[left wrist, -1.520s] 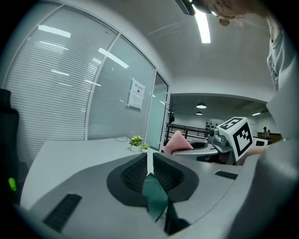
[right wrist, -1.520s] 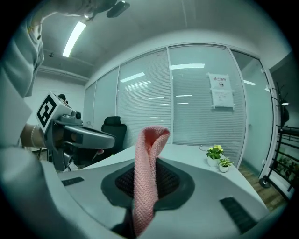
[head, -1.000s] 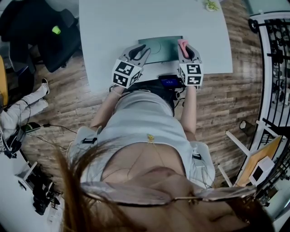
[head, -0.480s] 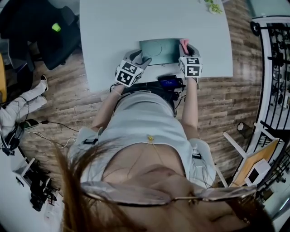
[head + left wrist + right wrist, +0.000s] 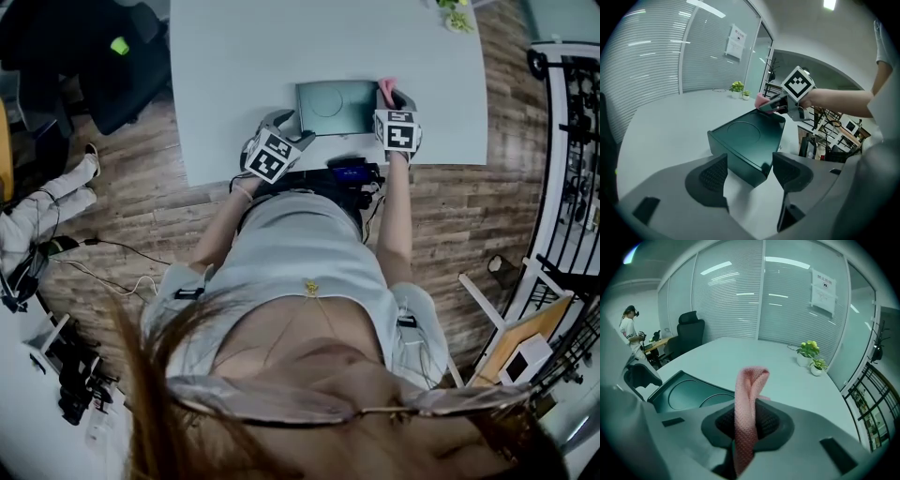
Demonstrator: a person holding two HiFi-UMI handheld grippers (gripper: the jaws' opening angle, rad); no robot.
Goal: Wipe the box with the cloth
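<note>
Here, in the head view, the box (image 5: 336,106) is sitting close to the worktop's (image 5: 281,47) near edge, straight ahead of the person. The left gripper (image 5: 286,120) is hovering at its near left corner and the right gripper (image 5: 392,97) at its right side, likely so one can steady it while the other wipes. In the left gripper view, the fingers (image 5: 710,176) are standing spread, having just been opening. The box's near corner is lying between them with neither pad pressing on it, which looks like a setup for bracing the box. Its dark lid, with a round recess, is showing bare, and whatever is inside is staying hidden. In the right gripper view, the fingers (image 5: 769,420) are pinching the pink cloth (image 5: 749,394). Its folded end is sticking up past them, ready for drawing over the lid just beside it.
</note>
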